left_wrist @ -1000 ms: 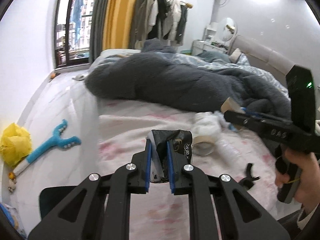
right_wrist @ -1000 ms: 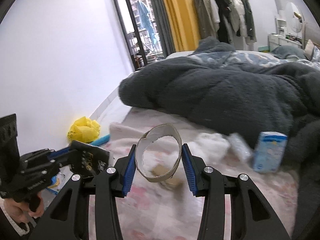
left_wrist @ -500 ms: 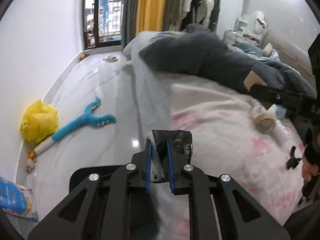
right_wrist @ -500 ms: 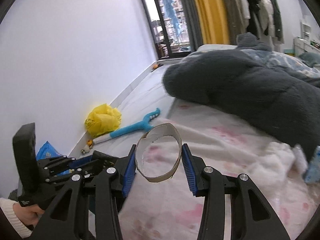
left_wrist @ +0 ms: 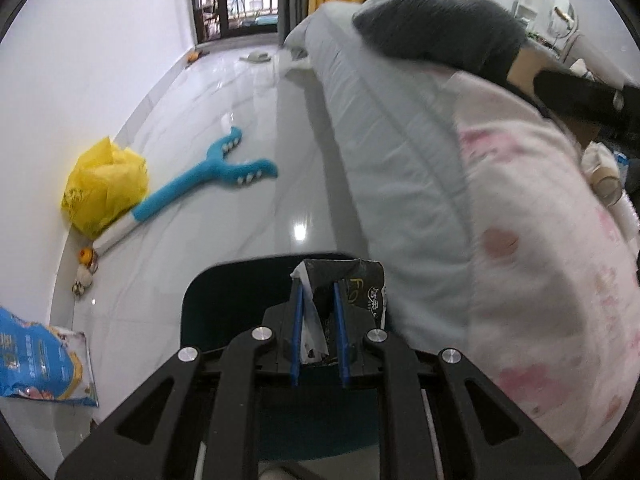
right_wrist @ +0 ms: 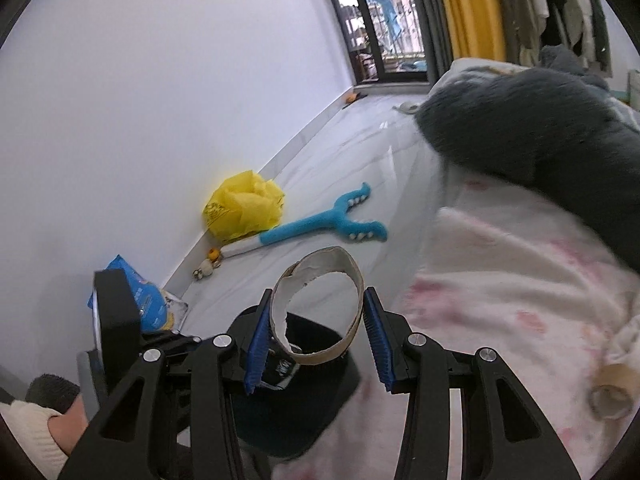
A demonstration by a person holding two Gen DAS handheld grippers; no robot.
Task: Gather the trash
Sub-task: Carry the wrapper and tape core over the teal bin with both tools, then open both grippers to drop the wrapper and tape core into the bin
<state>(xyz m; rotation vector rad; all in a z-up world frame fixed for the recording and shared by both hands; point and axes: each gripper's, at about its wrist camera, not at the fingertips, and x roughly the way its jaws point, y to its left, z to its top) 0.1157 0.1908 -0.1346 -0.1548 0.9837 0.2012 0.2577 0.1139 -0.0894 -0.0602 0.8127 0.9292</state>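
Observation:
My left gripper (left_wrist: 317, 292) is shut on a crumpled black wrapper (left_wrist: 360, 280) with white showing inside. It hangs just over a dark teal bin (left_wrist: 224, 300) that stands on the floor against the bed's side. My right gripper (right_wrist: 317, 294) is shut on a squashed cardboard tape ring (right_wrist: 316, 356), pinched at both sides. In the right wrist view that ring hovers above the bin (right_wrist: 304, 412), beside the left gripper's body (right_wrist: 116, 320). The ring's brown edge (left_wrist: 524, 66) also shows at the upper right of the left wrist view.
The bed with its pink-flowered sheet (left_wrist: 540, 280) and a grey blanket (right_wrist: 540, 140) fills the right side. Another tape roll (left_wrist: 604, 184) lies on the sheet. Along the wall on the floor are a yellow bag (left_wrist: 104, 184), a blue forked toy (left_wrist: 208, 172) and a blue packet (left_wrist: 36, 364).
Both grippers have swung left from over the bed to its edge, above the floor and the bin. The left one has also sunk and tipped downward. Both grips are unchanged.

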